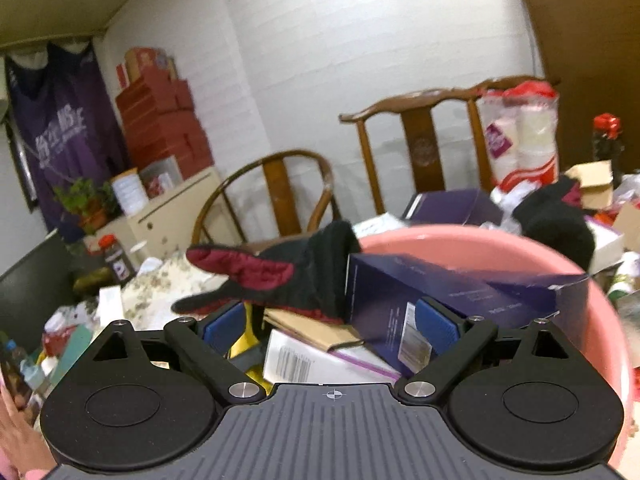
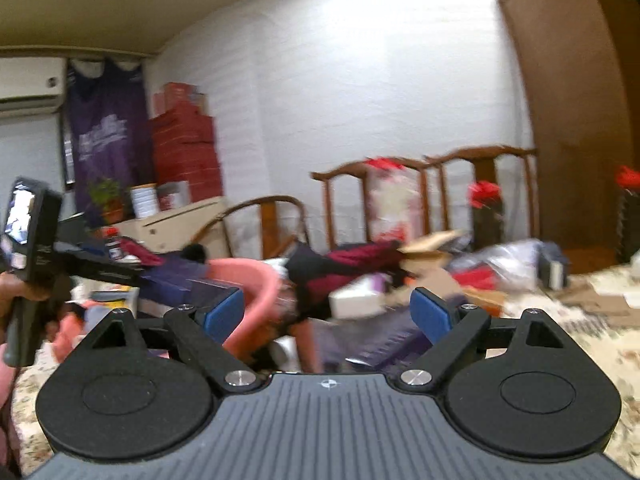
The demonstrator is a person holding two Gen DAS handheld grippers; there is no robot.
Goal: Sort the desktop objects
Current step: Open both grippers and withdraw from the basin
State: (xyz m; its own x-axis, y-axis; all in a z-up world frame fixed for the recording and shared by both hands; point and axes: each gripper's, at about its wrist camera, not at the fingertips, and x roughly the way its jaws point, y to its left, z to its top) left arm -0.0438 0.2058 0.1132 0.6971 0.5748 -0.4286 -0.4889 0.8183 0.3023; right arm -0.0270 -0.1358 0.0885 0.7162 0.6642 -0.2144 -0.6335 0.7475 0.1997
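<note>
My left gripper (image 1: 330, 326) hovers open over a pink basin (image 1: 500, 236) piled with things. The pile holds a dark blue box (image 1: 440, 288), a white barcoded box (image 1: 304, 360) and tan cardboard (image 1: 316, 330). A black-and-red glove (image 1: 288, 276) hangs over the basin's far left rim. The right blue pad stands in front of the dark blue box; no grip shows. In the blurred right wrist view my right gripper (image 2: 327, 314) is open and empty. It faces the pink basin (image 2: 256, 280), a black-and-red glove (image 2: 344, 264) and a white box (image 2: 356, 300).
A hand holds the left gripper's handle (image 2: 28, 240) at the left. Two wooden chairs (image 1: 420, 140) (image 1: 280, 192) stand behind the table. A pack of paper rolls (image 1: 520, 136) and loose clutter (image 1: 600, 200) lie at the right. The floral tablecloth (image 2: 600, 340) shows at the right.
</note>
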